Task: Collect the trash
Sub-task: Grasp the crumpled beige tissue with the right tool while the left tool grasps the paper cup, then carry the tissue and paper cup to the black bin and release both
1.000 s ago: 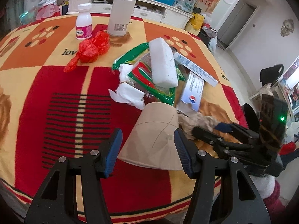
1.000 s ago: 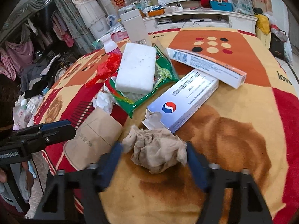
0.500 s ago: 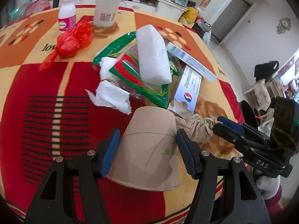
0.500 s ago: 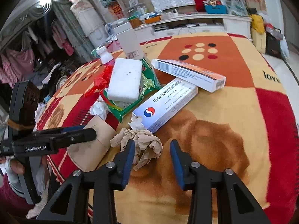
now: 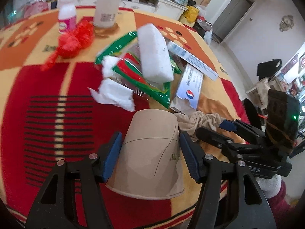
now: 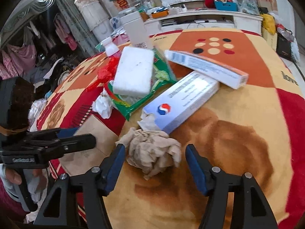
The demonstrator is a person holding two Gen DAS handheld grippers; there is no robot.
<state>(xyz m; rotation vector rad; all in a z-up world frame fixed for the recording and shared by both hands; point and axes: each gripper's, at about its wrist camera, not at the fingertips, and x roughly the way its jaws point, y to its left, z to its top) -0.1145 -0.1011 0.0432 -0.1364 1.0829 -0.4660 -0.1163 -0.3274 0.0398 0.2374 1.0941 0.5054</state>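
- Since half a second ago, right claw [image 6: 155, 152] jaws have gone from narrow to wider and are opening now; crumpled brown paper [image 6: 154, 152] lies between them, pads not pressing on it.
- Left claw [image 5: 150, 151] has closed in around the upturned brown paper cup [image 5: 150, 158]; blue pads [image 5: 112, 157] sit at both cup walls, apparently gripping it.
- Cup stands mouth-down at the near edge of the desk [image 5: 47, 114], crumpled paper touching its right side.
- Far of the cup: white tissue [image 5: 114, 95], green wrapper [image 5: 152, 89] under a white foam block [image 5: 153, 57], two cartons to the right.
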